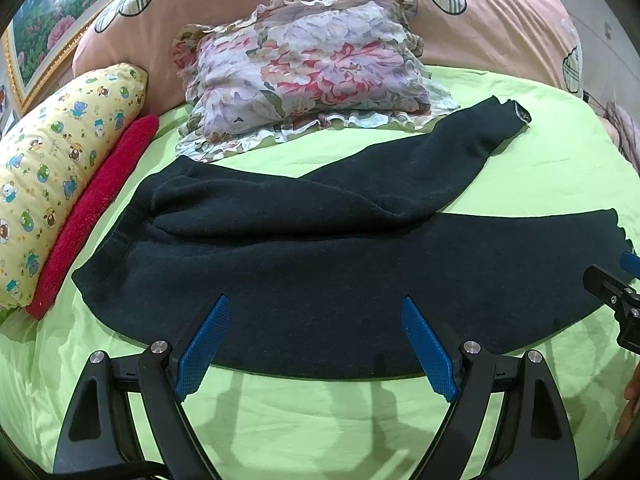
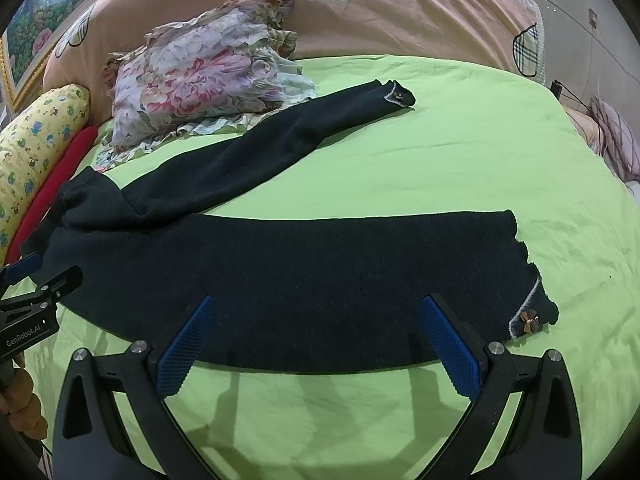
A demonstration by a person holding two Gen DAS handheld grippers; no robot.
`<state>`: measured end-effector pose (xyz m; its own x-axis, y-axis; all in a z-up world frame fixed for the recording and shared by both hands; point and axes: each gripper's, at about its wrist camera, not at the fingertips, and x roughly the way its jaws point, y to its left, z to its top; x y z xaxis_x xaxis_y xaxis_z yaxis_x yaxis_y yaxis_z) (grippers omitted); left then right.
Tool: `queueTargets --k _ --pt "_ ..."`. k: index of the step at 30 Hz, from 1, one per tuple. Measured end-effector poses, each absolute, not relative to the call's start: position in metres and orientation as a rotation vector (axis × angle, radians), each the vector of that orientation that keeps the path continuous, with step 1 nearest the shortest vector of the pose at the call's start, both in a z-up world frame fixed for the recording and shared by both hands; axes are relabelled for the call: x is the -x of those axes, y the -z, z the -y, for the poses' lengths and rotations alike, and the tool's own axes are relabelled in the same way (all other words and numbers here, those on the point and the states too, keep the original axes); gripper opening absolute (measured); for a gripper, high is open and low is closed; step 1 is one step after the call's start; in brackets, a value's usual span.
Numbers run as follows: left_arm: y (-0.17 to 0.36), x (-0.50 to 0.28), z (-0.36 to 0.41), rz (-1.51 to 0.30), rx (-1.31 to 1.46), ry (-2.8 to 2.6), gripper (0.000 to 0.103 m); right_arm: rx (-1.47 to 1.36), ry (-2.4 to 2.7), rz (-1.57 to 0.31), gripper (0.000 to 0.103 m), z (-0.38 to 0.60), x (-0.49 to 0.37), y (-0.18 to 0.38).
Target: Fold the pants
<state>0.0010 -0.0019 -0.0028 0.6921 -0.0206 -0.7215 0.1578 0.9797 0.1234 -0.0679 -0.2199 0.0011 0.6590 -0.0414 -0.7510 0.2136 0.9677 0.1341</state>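
Dark navy pants (image 1: pixel 304 264) lie spread on a green bed sheet (image 1: pixel 320 412), waist at the left, legs apart toward the right. The near leg (image 2: pixel 320 276) ends in a cuff with a small bow (image 2: pixel 528 322). The far leg (image 2: pixel 280 140) angles up to a cuff (image 2: pixel 398 96) near the floral pillow. My left gripper (image 1: pixel 316 304) is open above the near edge of the pants near the waist. My right gripper (image 2: pixel 318 304) is open above the near leg's lower edge. Each gripper shows at the edge of the other's view: the right one (image 1: pixel 616 300), the left one (image 2: pixel 32 292).
A floral ruffled pillow (image 1: pixel 304 72) lies behind the pants. A yellow cartoon-print bolster (image 1: pixel 60 168) and a red towel roll (image 1: pixel 96 208) lie along the left. A pink quilt (image 1: pixel 480 28) is piled at the back. A framed picture (image 1: pixel 40 40) hangs at the left.
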Motion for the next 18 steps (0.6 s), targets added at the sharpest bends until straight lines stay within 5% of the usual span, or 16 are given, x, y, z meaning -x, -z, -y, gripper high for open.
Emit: queueTargets --k 18 --pt "0.0018 -0.0003 0.0032 -0.792 -0.208 0.113 0.088 -0.226 0.112 -0.841 0.102 0.2141 0.0678 0.0006"
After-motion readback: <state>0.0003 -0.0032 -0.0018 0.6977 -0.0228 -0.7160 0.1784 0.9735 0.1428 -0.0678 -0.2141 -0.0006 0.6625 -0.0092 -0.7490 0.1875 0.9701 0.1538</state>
